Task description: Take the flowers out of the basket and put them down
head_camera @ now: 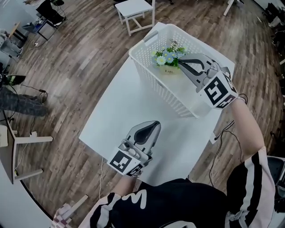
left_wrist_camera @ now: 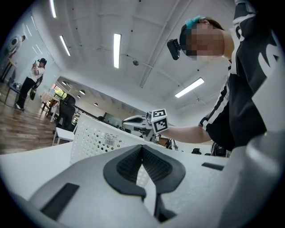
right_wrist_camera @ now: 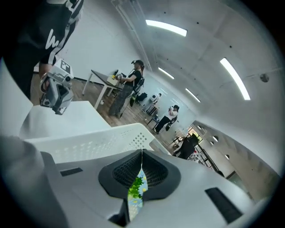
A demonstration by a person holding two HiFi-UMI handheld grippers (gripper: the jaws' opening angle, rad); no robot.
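Observation:
A white perforated basket (head_camera: 143,62) stands at the far end of the white table (head_camera: 129,111). Inside it sits a small pot of blue, white and yellow flowers (head_camera: 166,56). My right gripper (head_camera: 180,61) hangs over the basket with its tip just right of the blooms, jaws shut and nothing between the pads. In the right gripper view the flowers (right_wrist_camera: 137,190) show through the slit below the closed tips (right_wrist_camera: 142,152). My left gripper (head_camera: 156,124) is shut and empty, low over the table's near part and pointing at the basket (left_wrist_camera: 95,137).
A small white stool (head_camera: 135,10) stands on the wooden floor beyond the table. A cable (head_camera: 222,133) hangs off the table's right edge. A wooden frame (head_camera: 20,147) and a person's legs (head_camera: 20,104) are at the left. People stand far off in the room (right_wrist_camera: 131,84).

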